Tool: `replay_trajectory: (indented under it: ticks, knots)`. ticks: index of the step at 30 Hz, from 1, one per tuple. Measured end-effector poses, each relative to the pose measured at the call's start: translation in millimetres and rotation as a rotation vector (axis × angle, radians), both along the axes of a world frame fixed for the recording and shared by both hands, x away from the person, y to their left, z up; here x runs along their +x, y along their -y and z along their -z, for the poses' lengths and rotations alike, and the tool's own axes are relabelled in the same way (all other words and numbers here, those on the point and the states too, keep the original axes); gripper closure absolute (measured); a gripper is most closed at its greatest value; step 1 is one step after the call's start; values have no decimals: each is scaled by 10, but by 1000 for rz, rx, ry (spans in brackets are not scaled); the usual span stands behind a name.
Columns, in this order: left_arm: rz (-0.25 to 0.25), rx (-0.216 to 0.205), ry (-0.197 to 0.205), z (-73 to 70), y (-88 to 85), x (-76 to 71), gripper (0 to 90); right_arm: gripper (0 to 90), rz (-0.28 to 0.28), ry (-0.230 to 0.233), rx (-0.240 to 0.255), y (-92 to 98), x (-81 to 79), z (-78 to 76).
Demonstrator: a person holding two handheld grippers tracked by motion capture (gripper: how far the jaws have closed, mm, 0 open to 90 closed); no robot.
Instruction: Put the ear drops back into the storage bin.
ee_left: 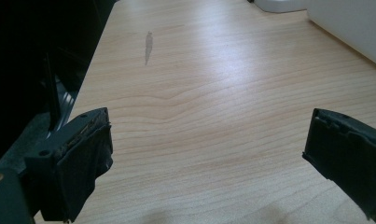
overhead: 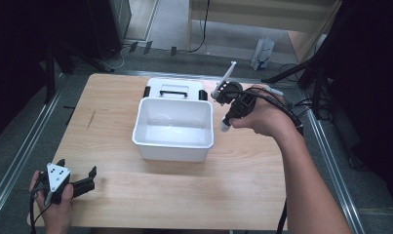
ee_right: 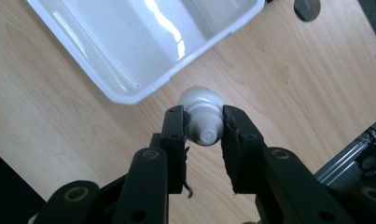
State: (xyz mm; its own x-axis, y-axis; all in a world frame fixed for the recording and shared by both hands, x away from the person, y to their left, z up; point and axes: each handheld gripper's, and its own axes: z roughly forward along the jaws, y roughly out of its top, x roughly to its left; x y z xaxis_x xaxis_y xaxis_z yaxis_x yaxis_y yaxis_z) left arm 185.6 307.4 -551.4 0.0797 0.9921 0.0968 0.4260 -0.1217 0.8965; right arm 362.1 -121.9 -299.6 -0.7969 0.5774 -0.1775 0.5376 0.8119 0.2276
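Nearest the camera, the left gripper [overhead: 89, 178] rests low at the front-left corner of the wooden table [overhead: 116, 195], its jaws spread wide and holding nothing. The left gripper view looks out between them over bare wood grain and a faint grey smudge [ee_left: 148, 46], which suggests this hand is simply parked out of the way while the other works.

Farther in, at the right, the right gripper [ee_right: 203, 135] is clamped on a small white bottle [ee_right: 203, 119], the black pads [ee_right: 232, 135] squeezing its ribbed cap end from both sides. In the high view the bottle [overhead: 225, 126] hangs below the tool, clear of the tabletop and just beside the right wall of an open white plastic bin [overhead: 174, 141]. The grip by the neck looks chosen to keep the round body free and the bottle hanging upright, ready to be carried over the rim; the likely aim is to drop it inside, though the bin's interior is bare for now.

Beyond the bin, touching its far wall, lies a white lid [overhead: 174, 87] with a black handle and black side clips, set aside so the box stands open.

No brand, label or legible writing can be made out on the bottle, bin or lid.
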Motion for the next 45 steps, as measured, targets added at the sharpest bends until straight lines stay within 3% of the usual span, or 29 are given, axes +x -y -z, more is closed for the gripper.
replay_trajectory:
  ticks: [7, 20, 29, 34, 45]
  knots:
    - [-1, -3, 1, 1, 2, 0, 15, 721, -45, 8, -3, -236, 7, -37]
    - [0, 2, -2, -1, 3, 1, 15, 721, -106, 8, -28, -485, 117, 227]
    - [0, 1, 0, 1, 4, 2, 15, 721, -182, 22, -66, -500, 174, 452]
    - [-1, 0, 1, 1, 5, 2, 15, 720, -259, 39, -92, -501, 183, 584]
    - [1, -2, 0, 0, 1, 0, 15, 719, -289, 20, -101, -491, 224, 861]
